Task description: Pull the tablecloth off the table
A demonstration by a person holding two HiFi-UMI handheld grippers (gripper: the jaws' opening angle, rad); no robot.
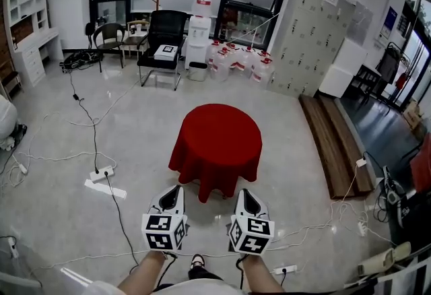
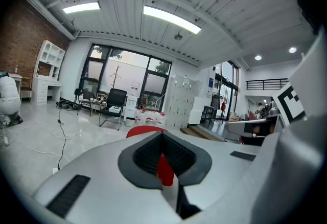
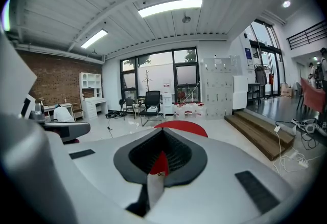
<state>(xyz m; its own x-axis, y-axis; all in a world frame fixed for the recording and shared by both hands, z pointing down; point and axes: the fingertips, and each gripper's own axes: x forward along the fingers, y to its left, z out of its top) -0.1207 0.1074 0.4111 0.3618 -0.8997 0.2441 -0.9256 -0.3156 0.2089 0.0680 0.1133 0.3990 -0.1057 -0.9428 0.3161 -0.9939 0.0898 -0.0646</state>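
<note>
The grey floor (image 1: 60, 206) is the biggest thing here, and the red tablecloth (image 1: 217, 142) is in the middle of it. The cloth lies over a small round surface and hangs down all around, so the surface under it is fully hidden.

Far behind the tablecloth and to its right is a wall of pale lockers (image 1: 311, 38). A long wooden step (image 1: 333, 142) lies on the floor to the right of the tablecloth. A black chair (image 1: 163, 44) stands well behind the tablecloth on the left. A white water machine (image 1: 199, 38) stands just beside the chair, and a bunch of big water jugs (image 1: 236, 61) sit to the right of that.

On the near side of the tablecloth are the two tools, side by side. The left gripper (image 1: 176, 188) points at the cloth's near left edge, and the right gripper (image 1: 244, 191) points at its near right edge. Both are close to the hanging hem but not touching it. The jaws of both are closed together with nothing in them. The red cloth just peeks through the thin gap.

A white power strip (image 1: 102, 174) lies on the floor to the left of the tablecloth.
</note>
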